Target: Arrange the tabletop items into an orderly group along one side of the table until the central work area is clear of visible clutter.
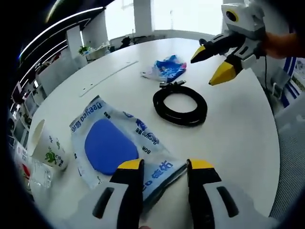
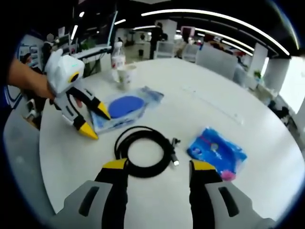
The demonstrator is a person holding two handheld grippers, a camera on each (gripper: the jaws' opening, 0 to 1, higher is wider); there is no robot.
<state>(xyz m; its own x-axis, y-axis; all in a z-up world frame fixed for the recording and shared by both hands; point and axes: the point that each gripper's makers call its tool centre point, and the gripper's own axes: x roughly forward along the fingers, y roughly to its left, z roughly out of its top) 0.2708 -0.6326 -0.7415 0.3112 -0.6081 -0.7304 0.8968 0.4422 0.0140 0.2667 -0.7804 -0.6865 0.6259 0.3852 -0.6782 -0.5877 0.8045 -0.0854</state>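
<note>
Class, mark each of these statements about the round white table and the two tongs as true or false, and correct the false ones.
1. The black cable lies coiled in a loop. True.
2. The left tongs grip the cable. False: they are open above the clear packet with the blue pad.
3. A paper cup stands on the table. True.
4. The small blue packet lies inside the cable loop. False: it lies apart, beside it.
5. The right tongs hold the cup. False: they are open and empty near the cable.

Cup print (pkg text too) illegible
</note>
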